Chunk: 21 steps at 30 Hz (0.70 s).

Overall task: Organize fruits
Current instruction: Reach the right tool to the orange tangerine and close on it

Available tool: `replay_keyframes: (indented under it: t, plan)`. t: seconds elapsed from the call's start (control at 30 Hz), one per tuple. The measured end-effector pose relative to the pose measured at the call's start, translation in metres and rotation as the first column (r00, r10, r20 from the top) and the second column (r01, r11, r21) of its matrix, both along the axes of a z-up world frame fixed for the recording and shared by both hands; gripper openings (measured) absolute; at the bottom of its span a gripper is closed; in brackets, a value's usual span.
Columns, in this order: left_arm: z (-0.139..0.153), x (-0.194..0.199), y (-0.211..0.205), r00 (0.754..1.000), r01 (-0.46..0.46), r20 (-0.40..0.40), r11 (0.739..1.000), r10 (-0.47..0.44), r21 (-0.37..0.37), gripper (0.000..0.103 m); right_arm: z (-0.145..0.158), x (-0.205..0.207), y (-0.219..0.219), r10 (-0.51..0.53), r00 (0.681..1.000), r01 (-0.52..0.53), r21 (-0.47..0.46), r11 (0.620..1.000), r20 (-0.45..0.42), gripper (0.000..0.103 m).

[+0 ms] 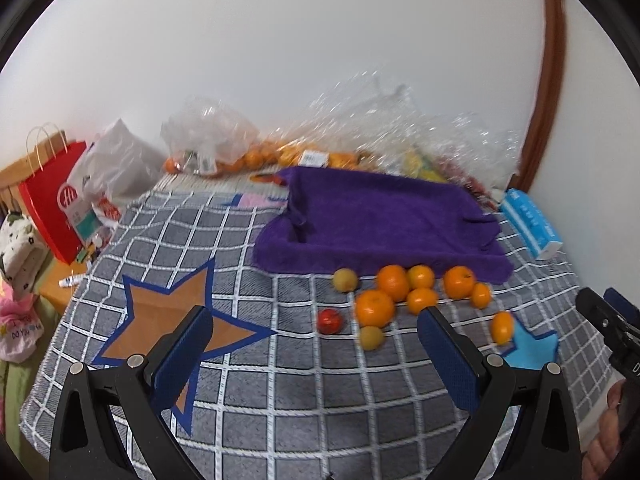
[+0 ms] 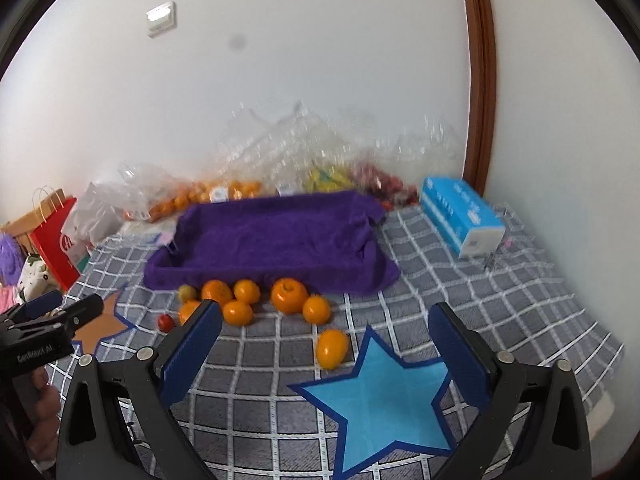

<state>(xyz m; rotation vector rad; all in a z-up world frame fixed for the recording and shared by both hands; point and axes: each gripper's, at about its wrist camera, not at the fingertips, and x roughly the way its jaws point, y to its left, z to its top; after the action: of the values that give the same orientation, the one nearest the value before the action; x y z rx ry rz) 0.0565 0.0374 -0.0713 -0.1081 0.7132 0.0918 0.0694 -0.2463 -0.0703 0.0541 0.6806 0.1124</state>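
Left gripper (image 1: 316, 354): jaws stood wide apart and empty, above the grey checked cloth (image 1: 280, 400), over the right arm of the orange star patch with blue border (image 1: 176, 320).
Right gripper (image 2: 326, 346): jaws stood wide apart and empty, above the light-blue star patch with dark-blue border (image 2: 384, 400).
Cluster of orange citrus fruits (image 2: 256, 300): lay on the checked cloth against the near edge of the purple towel-lined tray (image 2: 276, 236), ahead of both grippers and apart from them.
Single oval orange fruit (image 2: 332, 348): lay just beside the upper-left arm of the light-blue star, between the right gripper's fingers in view, untouched.
Small red fruit (image 1: 330, 321): lay left of the cluster.
Two yellowish round fruits (image 1: 345, 279): lay at the cluster's edges.
Purple towel-lined tray: held no fruit in its visible interior.
Clear plastic bags (image 1: 360, 136): lay along the far edge by the wall; held oranges and other blurred produce.
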Motion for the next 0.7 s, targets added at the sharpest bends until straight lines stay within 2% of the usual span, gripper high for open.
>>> replay_keyframes:
  t: [0.1,0.27,0.4,0.57,0.7]
  plan:
    - [-0.016,0.011,0.008,0.999,-0.003,-0.032,1.0,0.004,0.013,0.101,-0.023,0.015,-0.002,-0.017,0.998,0.016,-0.017,1.0,-0.06,0.095]
    - [-0.039,0.029,0.024,0.995,-0.011,-0.099,1.0,0.012,0.006,0.1,-0.06,0.031,0.0,-0.015,0.991,0.016,0.011,1.0,-0.131,0.083]
    - [-0.053,0.037,0.035,0.991,-0.033,-0.129,0.999,0.031,-0.012,0.1,-0.08,0.043,0.003,-0.026,0.985,0.029,0.015,0.999,-0.171,0.073]
    - [-0.059,0.039,0.031,0.99,0.004,-0.139,1.0,-0.008,-0.026,0.1,-0.097,0.057,0.004,-0.022,0.978,0.031,0.04,0.999,-0.209,0.062]
    - [-0.061,0.039,0.02,0.99,0.052,-0.132,0.997,-0.059,-0.054,0.1,-0.107,0.065,0.008,-0.01,0.97,0.019,0.034,0.999,-0.244,0.033]
